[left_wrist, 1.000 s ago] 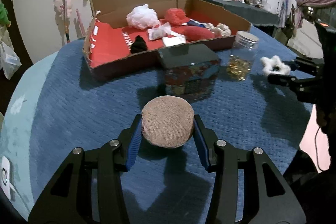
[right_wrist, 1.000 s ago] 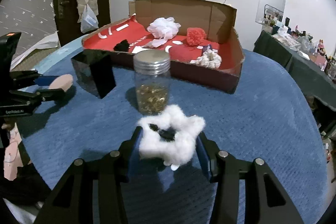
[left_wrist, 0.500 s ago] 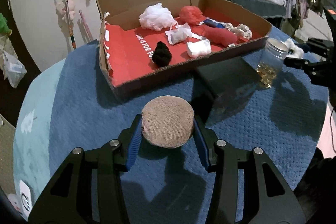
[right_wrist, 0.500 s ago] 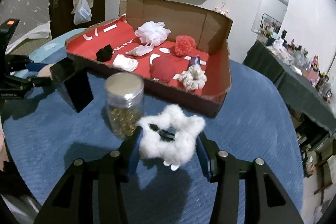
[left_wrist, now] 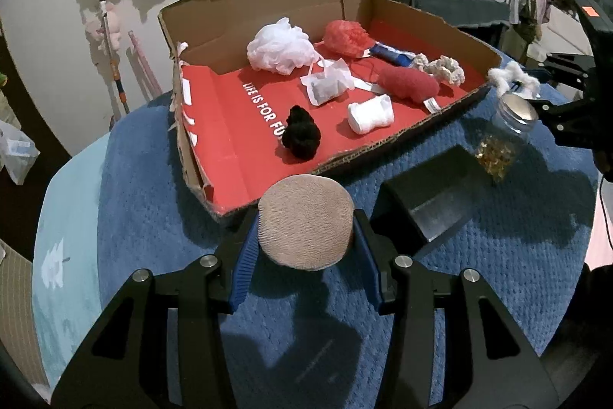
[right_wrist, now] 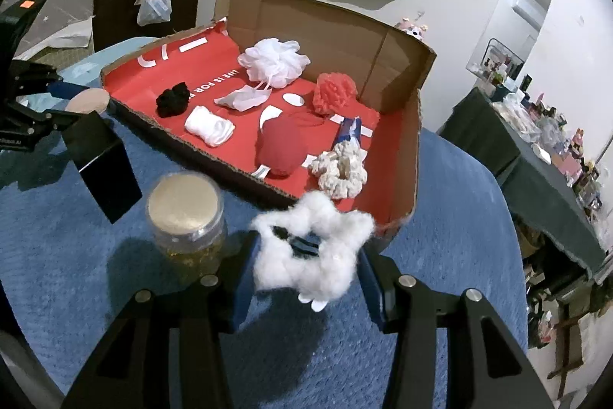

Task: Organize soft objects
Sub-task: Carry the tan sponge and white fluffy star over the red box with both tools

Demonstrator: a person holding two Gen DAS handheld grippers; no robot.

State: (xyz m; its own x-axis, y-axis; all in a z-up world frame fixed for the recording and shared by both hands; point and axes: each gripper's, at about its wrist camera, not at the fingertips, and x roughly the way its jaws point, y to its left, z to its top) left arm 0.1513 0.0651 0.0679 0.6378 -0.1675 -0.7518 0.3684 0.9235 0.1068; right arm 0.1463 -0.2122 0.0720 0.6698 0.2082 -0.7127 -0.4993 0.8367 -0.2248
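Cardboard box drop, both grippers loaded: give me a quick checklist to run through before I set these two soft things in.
1. Left gripper clamps the tan round pad: ok.
2. Right gripper clamps the white fluffy scrunchie: ok.
3. Free red floor in the cardboard box near its front left corner: ok.
4. Glass jar standing beside the right gripper, knock risk: not ok.
5. Black box beside the left gripper's path: cannot tell.

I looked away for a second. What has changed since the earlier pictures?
Both grippers have carried their loads toward the box: the left gripper with the tan pad, the right gripper with the white scrunchie. Nothing was grasped or released. The jar and the box's contents stayed put.
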